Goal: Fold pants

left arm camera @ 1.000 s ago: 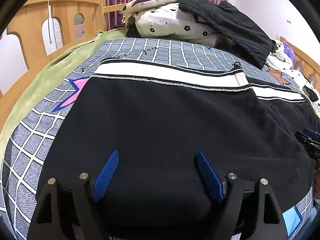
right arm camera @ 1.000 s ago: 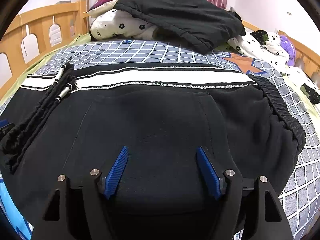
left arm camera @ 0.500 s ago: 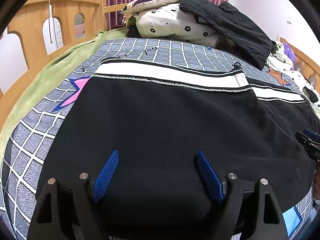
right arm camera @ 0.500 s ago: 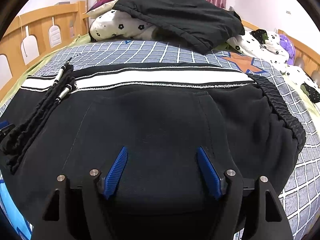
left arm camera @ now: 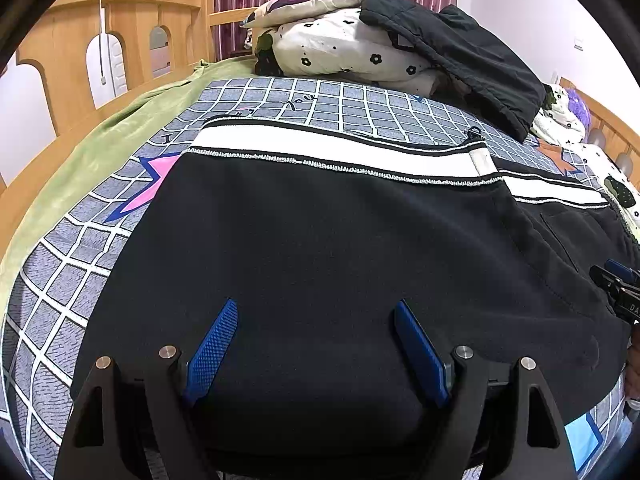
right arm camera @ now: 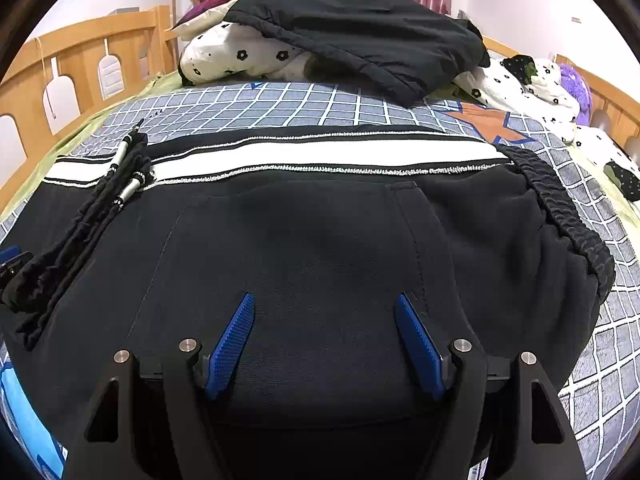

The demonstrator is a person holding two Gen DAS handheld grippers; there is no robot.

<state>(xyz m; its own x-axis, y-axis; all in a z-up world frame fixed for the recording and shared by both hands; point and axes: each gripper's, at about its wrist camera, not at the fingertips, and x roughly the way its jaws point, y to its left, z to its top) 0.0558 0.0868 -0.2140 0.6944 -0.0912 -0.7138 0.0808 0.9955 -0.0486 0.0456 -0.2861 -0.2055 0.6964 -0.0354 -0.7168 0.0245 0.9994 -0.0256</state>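
Black pants [left arm camera: 320,232] with a white side stripe [left arm camera: 320,146] lie flat across the bed, folded lengthwise. In the left wrist view my left gripper [left arm camera: 316,308] stands open over the near edge of the leg part, its blue pads [left arm camera: 212,352] wide apart with black fabric under them. In the right wrist view my right gripper [right arm camera: 326,300] stands open over the waist part [right arm camera: 320,248], near a pocket seam. The elastic waistband [right arm camera: 560,208] curves at the right. A black drawstring [right arm camera: 120,184] with white tips lies at the left.
A grey grid-patterned bedspread [left arm camera: 80,264] covers the bed, with a green blanket [left arm camera: 100,140] along its left side. Behind the pants lies a flowered pillow pile [left arm camera: 344,52] with a dark jacket [left arm camera: 472,52] on it. Wooden bed rails [left arm camera: 132,28] run at the left and far right.
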